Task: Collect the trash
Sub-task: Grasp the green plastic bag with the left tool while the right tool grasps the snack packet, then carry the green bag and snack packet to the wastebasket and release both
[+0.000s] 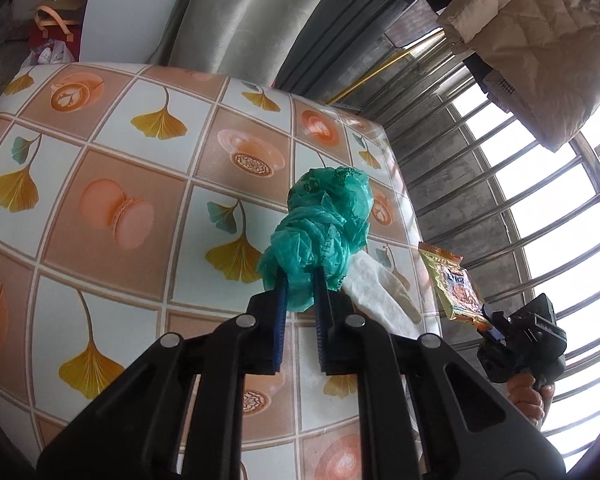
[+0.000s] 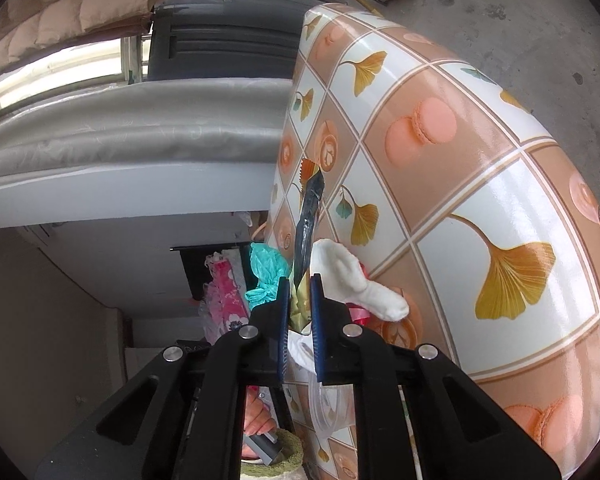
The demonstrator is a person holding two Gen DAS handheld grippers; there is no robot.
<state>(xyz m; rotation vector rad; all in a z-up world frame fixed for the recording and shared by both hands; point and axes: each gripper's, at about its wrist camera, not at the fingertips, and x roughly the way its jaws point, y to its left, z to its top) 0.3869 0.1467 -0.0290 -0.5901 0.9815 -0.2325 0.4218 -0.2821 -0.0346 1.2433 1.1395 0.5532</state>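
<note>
My left gripper is shut on a crumpled green plastic bag, held above the patterned tablecloth. A white sock-like cloth lies on the table just right of it. My right gripper shows at the right, past the table edge, shut on a golden snack wrapper. In the right wrist view the right gripper pinches that wrapper edge-on, with the white cloth to its right and the green bag to its left.
A grey fabric-covered surface lies beyond the table. Window bars and a hanging beige quilted jacket are to the right. A red bag with clutter sits at the far left. A clear plastic piece lies near the right gripper.
</note>
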